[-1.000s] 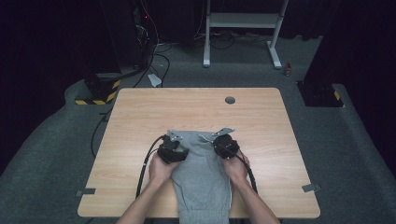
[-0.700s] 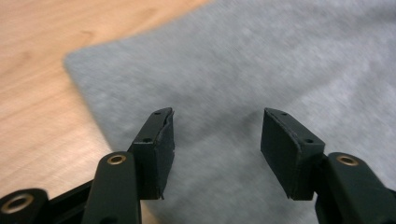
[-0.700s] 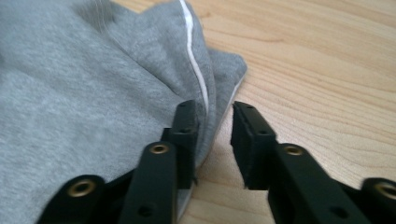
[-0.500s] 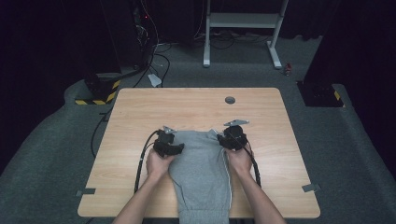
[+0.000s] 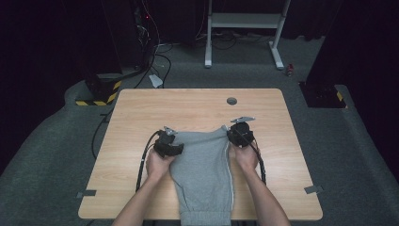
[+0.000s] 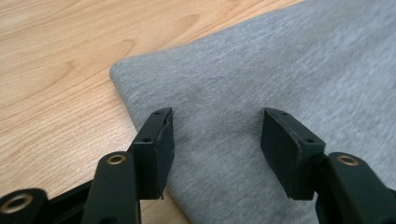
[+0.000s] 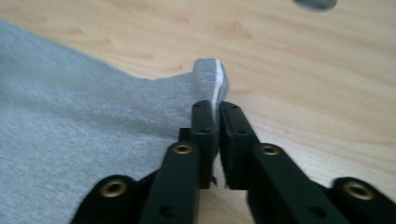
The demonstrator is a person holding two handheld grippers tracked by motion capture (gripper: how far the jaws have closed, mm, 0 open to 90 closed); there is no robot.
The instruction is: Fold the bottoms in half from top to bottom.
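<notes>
- On the high view I see a pair of grey sweatpants [image 5: 204, 174] lying flat on the wooden bench [image 5: 141, 113]. The waist end points toward the far edge and the cuffed leg end hangs at the near edge, roughly midway between the left and right edges.
- A thin white stripe [image 5: 230, 174] runs down the garment's right side.
- My left gripper [image 5: 168, 143] sits at the left top corner of the sweatpants, with the left hand [image 5: 159, 163] behind it.
- In the left gripper view its fingers [image 6: 159, 144] stand spread apart above the fabric, one near the folded edge where cloth meets wood, the other over the grey. Nothing is pinched between them.
- My right gripper [image 5: 240, 132] is at the right top corner of the garment, with the right hand [image 5: 245, 155] behind it.
- In the right gripper view its fingers [image 7: 205, 126] are pressed together on that corner: a small bunch of grey cloth with the white stripe stands up just beyond the tips. These jaws have just been closing, with the cloth between them.
- A small round grey grommet [image 5: 231, 100] sits in the bench near the far edge, well apart from the sweatpants.
- A black cable [image 5: 143, 162] trails from the left gripper toward the near edge.
</notes>
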